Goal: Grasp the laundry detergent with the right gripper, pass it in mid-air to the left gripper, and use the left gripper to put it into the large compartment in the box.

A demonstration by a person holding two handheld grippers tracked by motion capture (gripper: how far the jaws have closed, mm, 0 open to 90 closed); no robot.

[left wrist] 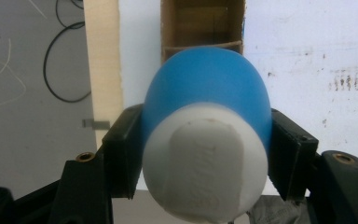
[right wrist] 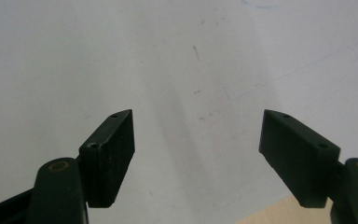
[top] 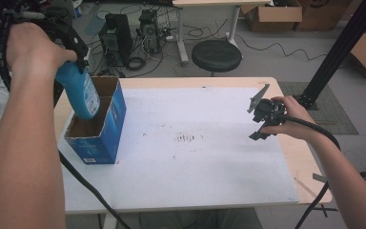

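1. Gripping a blue bottle just below its white cap, the left claw is clamped on both sides of it.
2. Bottle hangs tilted, its base dipping into the open blue cardboard box at the table's left edge.
3. Right claw hovers well apart over the white sheet, jaws spread with nothing between them.

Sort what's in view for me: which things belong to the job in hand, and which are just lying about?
In the job:
- blue bottle, clamped in the left gripper
- open blue box right under it
- right gripper, open and holding nothing

Lying about:
- stool
- computer towers
- cardboard boxes
- floor cables
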